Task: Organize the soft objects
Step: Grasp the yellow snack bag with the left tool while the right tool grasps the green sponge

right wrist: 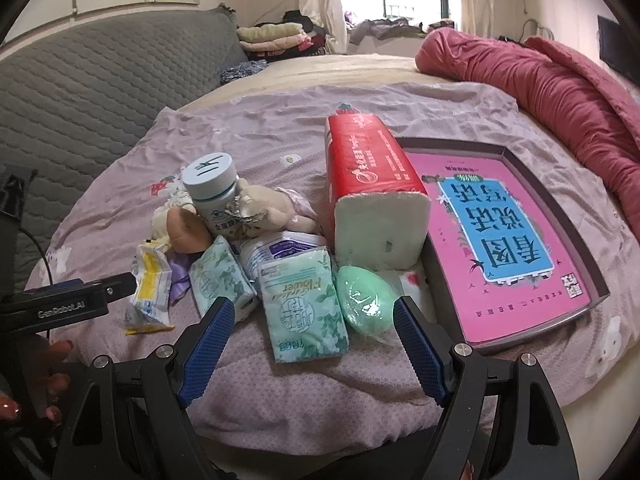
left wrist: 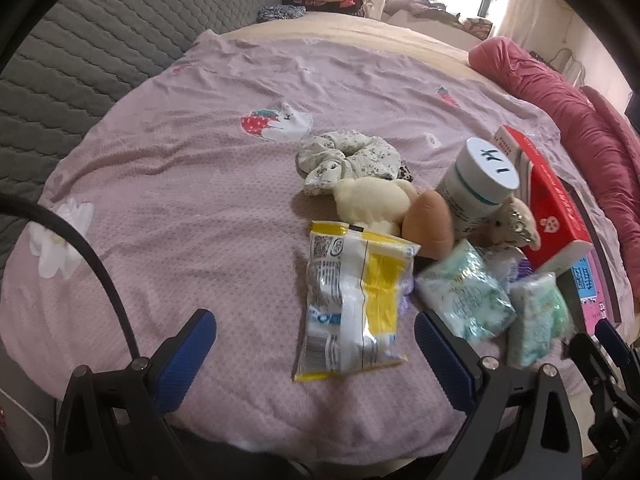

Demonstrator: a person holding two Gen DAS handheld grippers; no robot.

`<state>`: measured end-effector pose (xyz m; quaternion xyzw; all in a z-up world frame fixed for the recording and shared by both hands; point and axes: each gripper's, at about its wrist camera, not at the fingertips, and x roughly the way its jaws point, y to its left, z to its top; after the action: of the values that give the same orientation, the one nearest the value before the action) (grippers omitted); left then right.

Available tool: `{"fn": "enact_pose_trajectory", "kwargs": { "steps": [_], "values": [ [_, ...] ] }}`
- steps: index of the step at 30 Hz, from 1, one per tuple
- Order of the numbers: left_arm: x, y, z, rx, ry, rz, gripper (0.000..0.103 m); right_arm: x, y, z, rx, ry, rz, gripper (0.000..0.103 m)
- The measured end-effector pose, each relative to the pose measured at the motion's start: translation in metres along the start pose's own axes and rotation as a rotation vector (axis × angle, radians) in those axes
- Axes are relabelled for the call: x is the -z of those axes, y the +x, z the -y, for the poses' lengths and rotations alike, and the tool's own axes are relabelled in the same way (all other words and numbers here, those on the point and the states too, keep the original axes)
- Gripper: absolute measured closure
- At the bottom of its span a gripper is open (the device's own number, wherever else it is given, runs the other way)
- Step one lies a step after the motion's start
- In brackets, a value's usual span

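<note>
Purple packet [right wrist: 178, 282] mostly hidden under snack bag [right wrist: 150, 294].

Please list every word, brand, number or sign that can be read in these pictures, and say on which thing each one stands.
"GenRobot.AI": on the black body of the left gripper.
"Flower": on the pale green floral tissue pack, upside down.
"看图说话写话": large upside-down characters on the pink and blue book cover in the grey tray.
Handwritten black mark on the white round bottle lid: unclear.
Red tissue pack and yellow-white snack bag: print too small.
</note>
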<state>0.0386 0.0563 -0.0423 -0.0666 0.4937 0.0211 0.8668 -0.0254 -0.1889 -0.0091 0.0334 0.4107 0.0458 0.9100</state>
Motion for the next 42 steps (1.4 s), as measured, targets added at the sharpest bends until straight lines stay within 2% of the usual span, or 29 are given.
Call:
{"fn": "enact_pose_trajectory", "kwargs": {
  "steps": [6, 10, 17, 18, 21, 23, 25, 31, 34, 37, 42],
  "values": [
    [-0.008, 0.026, 0.008, 0.002, 0.037, -0.024, 0.003, -0.002, 0.013, 0.016, -0.011, 0.056, -0.044, 0.021],
    [-0.008, 0.042, 0.006, 0.014, 0.021, -0.065, 0.003, -0.001, 0.018, 0.022, -0.006, 0.078, -0.057, 0.021],
    [-0.01, 0.058, 0.003, 0.047, 0.017, -0.08, 0.003, -0.002, 0.023, 0.023, 0.002, 0.074, -0.062, 0.021],
    [-0.01, 0.06, 0.003, 0.054, 0.014, -0.084, 0.003, -0.003, 0.024, 0.025, 0.001, 0.084, -0.063, 0.021],
    [-0.011, 0.063, -0.002, 0.092, -0.005, -0.093, 0.008, -0.005, 0.031, 0.037, 0.068, 0.118, -0.097, 0.022],
    [-0.014, 0.062, -0.006, 0.119, -0.02, -0.087, 0.017, -0.004, 0.034, 0.044, 0.09, 0.142, -0.114, 0.023],
    [-0.017, 0.062, -0.009, 0.145, -0.036, -0.081, 0.024, -0.004, 0.04, 0.05, 0.102, 0.156, -0.134, 0.028],
    [-0.019, 0.063, -0.014, 0.187, -0.053, -0.084, 0.033, -0.007, 0.054, 0.042, 0.123, 0.074, -0.149, 0.045],
    [-0.019, 0.064, -0.015, 0.204, -0.057, -0.088, 0.034, -0.008, 0.062, 0.037, 0.127, 0.029, -0.153, 0.055],
    [-0.019, 0.064, -0.018, 0.218, -0.073, -0.089, 0.035, -0.007, 0.068, 0.032, 0.121, 0.004, -0.17, 0.059],
    [-0.021, 0.062, -0.023, 0.244, -0.099, -0.09, 0.038, -0.008, 0.064, 0.034, 0.099, 0.017, -0.146, 0.061]
  ]
}}
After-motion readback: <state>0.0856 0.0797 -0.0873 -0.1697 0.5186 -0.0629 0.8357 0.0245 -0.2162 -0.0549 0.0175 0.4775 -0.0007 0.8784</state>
